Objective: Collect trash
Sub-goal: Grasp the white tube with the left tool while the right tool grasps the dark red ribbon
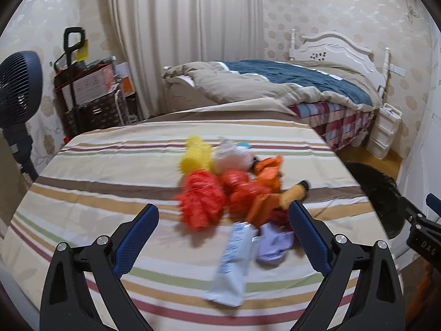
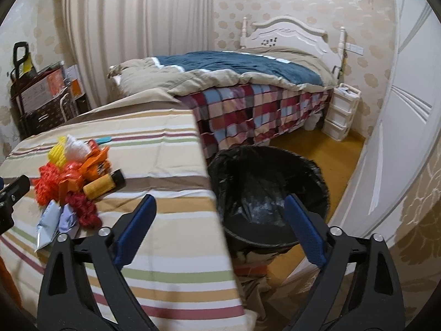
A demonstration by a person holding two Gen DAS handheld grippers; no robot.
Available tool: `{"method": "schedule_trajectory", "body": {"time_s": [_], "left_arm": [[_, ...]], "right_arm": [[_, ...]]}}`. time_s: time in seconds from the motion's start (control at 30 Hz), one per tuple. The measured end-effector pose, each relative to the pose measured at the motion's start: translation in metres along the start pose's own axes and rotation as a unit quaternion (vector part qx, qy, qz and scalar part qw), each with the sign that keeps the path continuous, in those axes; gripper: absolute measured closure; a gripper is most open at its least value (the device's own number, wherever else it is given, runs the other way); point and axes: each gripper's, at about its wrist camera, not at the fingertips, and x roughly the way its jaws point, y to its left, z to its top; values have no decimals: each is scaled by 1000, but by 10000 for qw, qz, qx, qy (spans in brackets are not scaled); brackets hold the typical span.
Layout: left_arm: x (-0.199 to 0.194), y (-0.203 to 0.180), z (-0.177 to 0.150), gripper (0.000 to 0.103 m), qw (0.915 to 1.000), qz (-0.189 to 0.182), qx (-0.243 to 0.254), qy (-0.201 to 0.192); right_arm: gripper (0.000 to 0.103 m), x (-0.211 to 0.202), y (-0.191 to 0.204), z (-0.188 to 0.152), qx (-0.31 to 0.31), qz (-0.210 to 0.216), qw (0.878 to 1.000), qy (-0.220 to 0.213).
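Note:
A heap of trash lies on the striped cloth-covered table (image 1: 96, 193): a red crinkled wrapper (image 1: 201, 202), a yellow wrapper (image 1: 197, 155), orange packets (image 1: 268, 171), a yellow bottle with a black cap (image 1: 293, 193), a white-blue tube (image 1: 233, 262) and a lilac scrap (image 1: 274, 244). My left gripper (image 1: 223, 215) is open and empty, just short of the heap. My right gripper (image 2: 220, 209) is open and empty, over the table's right edge beside the black-lined bin (image 2: 268, 190). The heap also shows in the right wrist view (image 2: 77, 176).
A bed (image 2: 248, 82) with a blue and beige quilt stands behind the table. White drawers (image 2: 340, 110) stand by its head. A fan (image 1: 19, 88) and a loaded trolley (image 1: 91, 88) stand at the left. A white door (image 2: 399, 110) is at the right.

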Motion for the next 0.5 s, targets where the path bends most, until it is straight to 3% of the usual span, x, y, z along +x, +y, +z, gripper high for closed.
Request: {"method": "schedule_trajectory", "body": {"time_s": [0.2,0.5], "left_arm": [[-2,31,-8,21,9996,144,-187,136],[-4,29,-23,21,9998,24,-22,199]], "right_arm": [[23,-3,23,-5,-222,200,9995,84],[23,-4,39,-12,-417,337,9984,180]]}}
